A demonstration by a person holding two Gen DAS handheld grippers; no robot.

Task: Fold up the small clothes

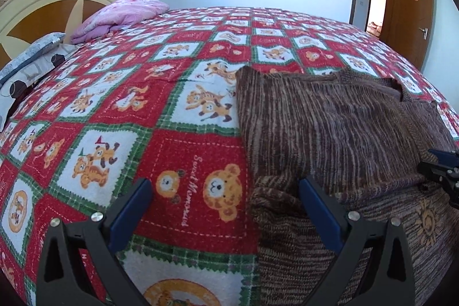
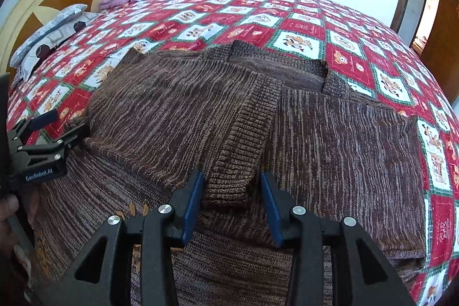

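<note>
Left view, bed: a red bear blanket (image 1: 178,134) covers it; a brown sweater (image 1: 330,128) lies on the right.
Left gripper (image 1: 225,197): tilted down, wide open, holding nothing.
Right view, sweater: one sleeve (image 2: 243,139) is folded across the middle.
Right gripper (image 2: 232,191): tilted down, half open around the cuff, not squeezing it.
</note>
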